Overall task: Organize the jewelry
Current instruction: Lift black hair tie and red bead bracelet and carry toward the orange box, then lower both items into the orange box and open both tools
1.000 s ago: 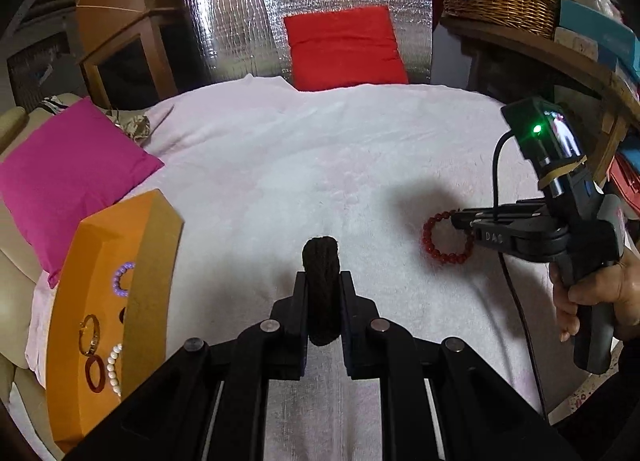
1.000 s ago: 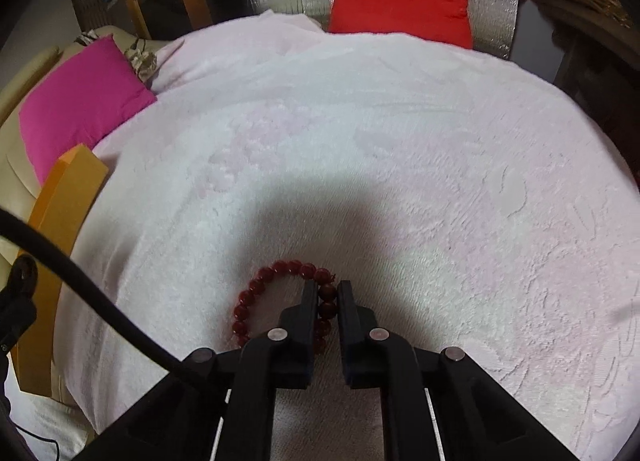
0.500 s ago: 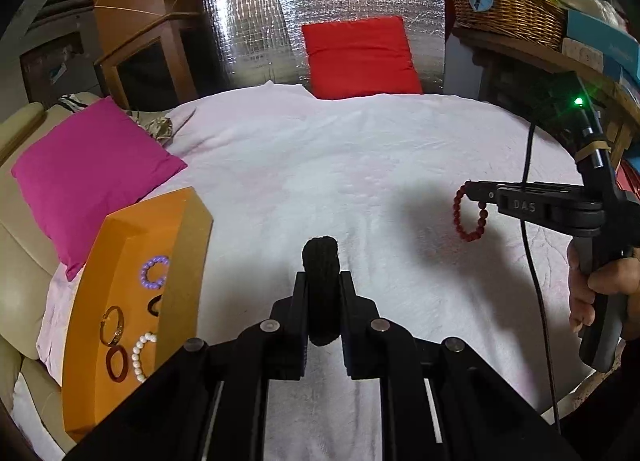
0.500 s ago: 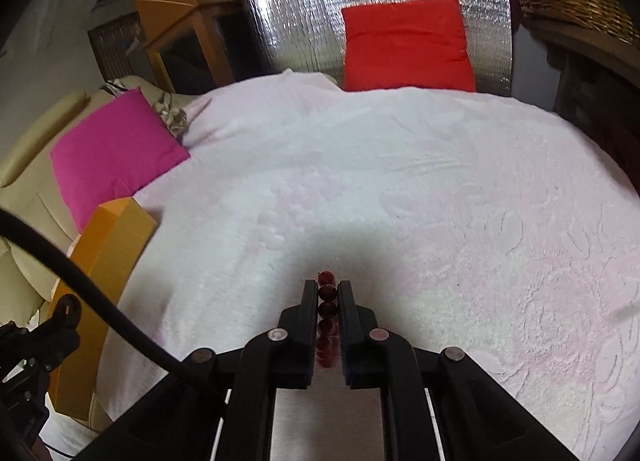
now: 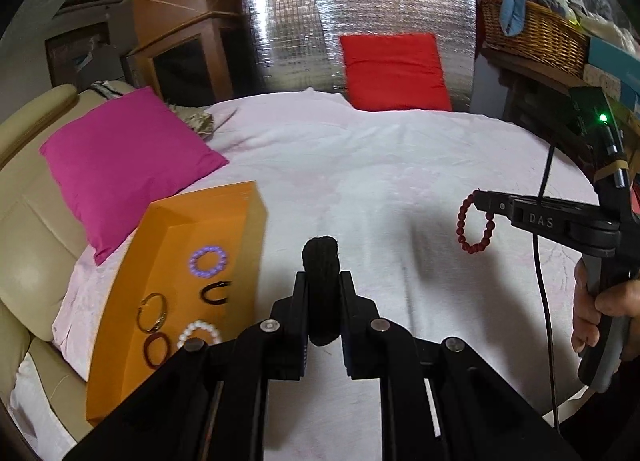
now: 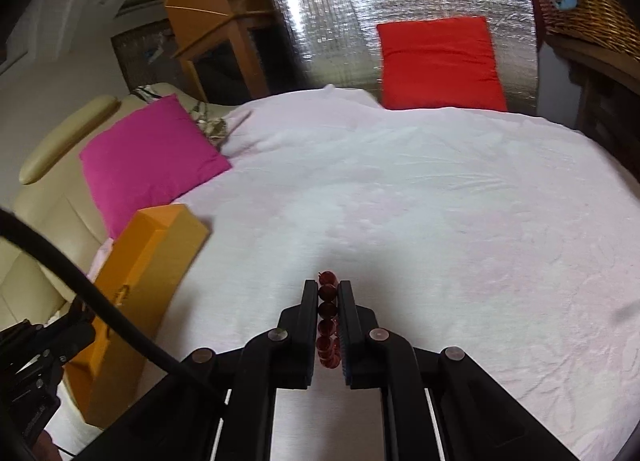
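Observation:
My left gripper [image 5: 322, 279] is shut on a dark brown woven bracelet [image 5: 321, 261] and holds it above the pink cloth. My right gripper [image 6: 328, 287] is shut on a red bead bracelet [image 6: 327, 317]; in the left wrist view that bracelet [image 5: 474, 227] hangs from the right gripper's tips [image 5: 480, 199], lifted off the cloth. An open orange box [image 5: 176, 221] lies at the left; it holds a purple bead bracelet [image 5: 208, 261], a black bangle [image 5: 216, 293], a gold bangle [image 5: 152, 311], a white bead bracelet [image 5: 200, 333] and a dark red ring [image 5: 157, 349].
A round table under a pink cloth [image 5: 380, 165] fills the middle. A magenta cushion [image 5: 128, 157] lies on a beige sofa [image 5: 32, 253] at the left. A red cushion [image 5: 394, 71] leans on a silver panel at the back. A wicker basket [image 5: 532, 33] stands on a shelf, right.
My right gripper has lifted the red bead bracelet off the cloth and raised it. My left gripper has risen with the dark bracelet, so more of the orange box's inside shows.

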Action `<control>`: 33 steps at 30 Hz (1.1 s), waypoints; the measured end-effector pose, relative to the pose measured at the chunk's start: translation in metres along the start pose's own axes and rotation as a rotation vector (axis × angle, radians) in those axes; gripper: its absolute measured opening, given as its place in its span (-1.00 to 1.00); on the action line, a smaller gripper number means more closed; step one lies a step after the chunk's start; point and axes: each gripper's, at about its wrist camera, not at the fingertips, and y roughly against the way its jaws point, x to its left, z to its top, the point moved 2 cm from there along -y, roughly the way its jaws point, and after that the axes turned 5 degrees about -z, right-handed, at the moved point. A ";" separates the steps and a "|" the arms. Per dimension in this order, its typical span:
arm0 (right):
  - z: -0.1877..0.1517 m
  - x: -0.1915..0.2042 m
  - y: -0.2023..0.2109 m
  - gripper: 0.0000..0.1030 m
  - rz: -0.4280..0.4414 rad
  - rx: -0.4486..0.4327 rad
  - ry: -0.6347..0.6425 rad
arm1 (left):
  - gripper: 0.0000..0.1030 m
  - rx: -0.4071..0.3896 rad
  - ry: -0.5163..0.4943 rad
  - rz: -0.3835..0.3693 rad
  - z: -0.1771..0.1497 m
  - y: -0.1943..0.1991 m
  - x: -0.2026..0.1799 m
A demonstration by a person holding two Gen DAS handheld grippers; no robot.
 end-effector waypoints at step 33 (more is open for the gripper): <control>-0.006 0.193 -0.001 -0.79 0.457 0.075 0.139 | -0.73 0.080 0.272 0.228 -0.074 0.019 0.182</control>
